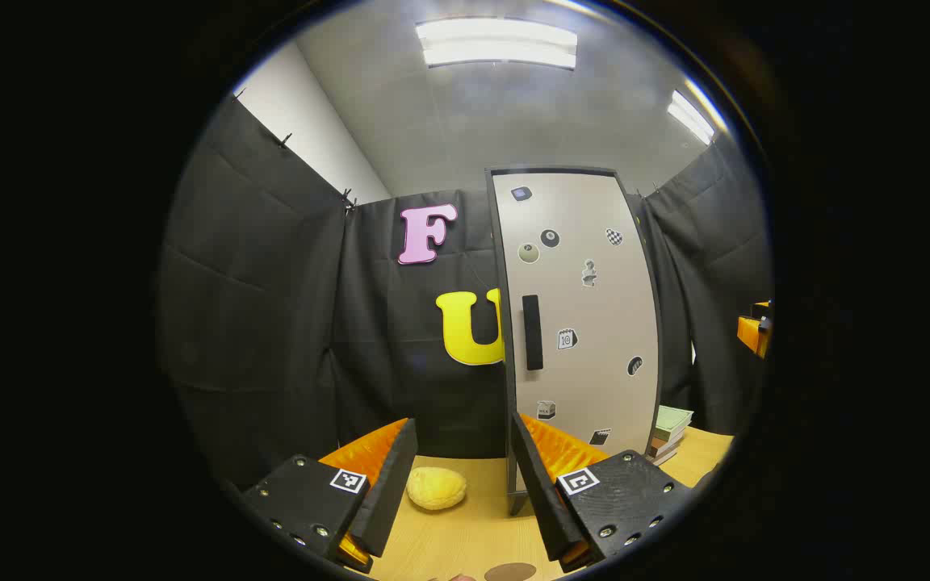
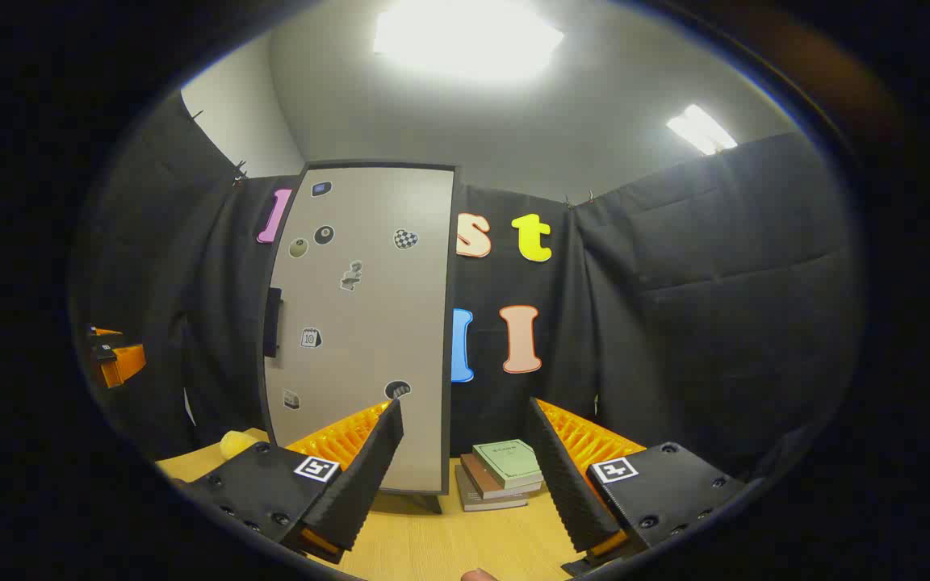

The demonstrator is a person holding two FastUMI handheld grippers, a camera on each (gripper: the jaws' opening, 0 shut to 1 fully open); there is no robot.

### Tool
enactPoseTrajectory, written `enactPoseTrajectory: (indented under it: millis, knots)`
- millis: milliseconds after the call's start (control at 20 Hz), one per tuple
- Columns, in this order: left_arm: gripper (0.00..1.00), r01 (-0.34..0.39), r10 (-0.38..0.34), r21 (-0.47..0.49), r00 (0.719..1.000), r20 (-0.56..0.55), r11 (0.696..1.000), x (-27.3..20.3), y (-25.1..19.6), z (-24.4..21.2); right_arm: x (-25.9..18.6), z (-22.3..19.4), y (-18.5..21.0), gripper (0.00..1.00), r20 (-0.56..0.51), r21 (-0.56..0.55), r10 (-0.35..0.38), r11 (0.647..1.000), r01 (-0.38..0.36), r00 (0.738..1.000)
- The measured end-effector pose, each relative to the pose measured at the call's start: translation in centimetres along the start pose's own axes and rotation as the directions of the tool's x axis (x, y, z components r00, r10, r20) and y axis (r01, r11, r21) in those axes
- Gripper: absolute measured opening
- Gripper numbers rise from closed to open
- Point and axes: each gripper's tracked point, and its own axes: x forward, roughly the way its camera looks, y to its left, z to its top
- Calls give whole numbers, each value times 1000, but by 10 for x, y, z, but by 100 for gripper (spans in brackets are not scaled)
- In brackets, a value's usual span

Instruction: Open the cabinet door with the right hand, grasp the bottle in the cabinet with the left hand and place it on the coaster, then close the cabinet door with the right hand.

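- Left gripper view — the cabinet (image 1: 578,323) stands upright on the wooden table (image 1: 465,532) straight ahead, its pale door (image 1: 594,355) shut and dotted with stickers; the dark upright handle (image 1: 532,332) sits near the door's left edge, about mid-height; the bottle must be inside, hidden behind the door.
- The left gripper (image 1: 465,492) hangs low over the table with its fingers spread and nothing between them, aimed level at the cabinet; a yellow lumpy thing (image 1: 436,488) lies on the table between them, farther off; a dark round shape (image 1: 511,572) at the bottom edge may be the coaster, though I cannot be sure; a stack of books (image 1: 669,432) lies right of the cabinet.
- Right gripper view — the right gripper (image 2: 465,484) is also spread and empty, held level and well short of the cabinet (image 2: 360,323), which stands to its left; the handle (image 2: 273,322) shows edge-on at the door's far side; the books (image 2: 501,472) lie just ahead.
- Judgement — the door looks stiff and light and should swing on its right side; the handle is the place to pinch, across its narrow width; the bottle's feel cannot be judged yet.
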Motion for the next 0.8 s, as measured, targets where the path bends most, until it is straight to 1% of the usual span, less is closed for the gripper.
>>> enactPoseTrajectory:
  millis: [400,800]
  knots:
    - [68,9,-9,17,1000,8,1000,1,-4,5,3,-1,1,98,-6,0,6,1000,-6,1000]
    - [68,-2,1,26,1000,9,1000,2,-3,6,7,-1,3,98,-10,1,11,1000,-11,1000]
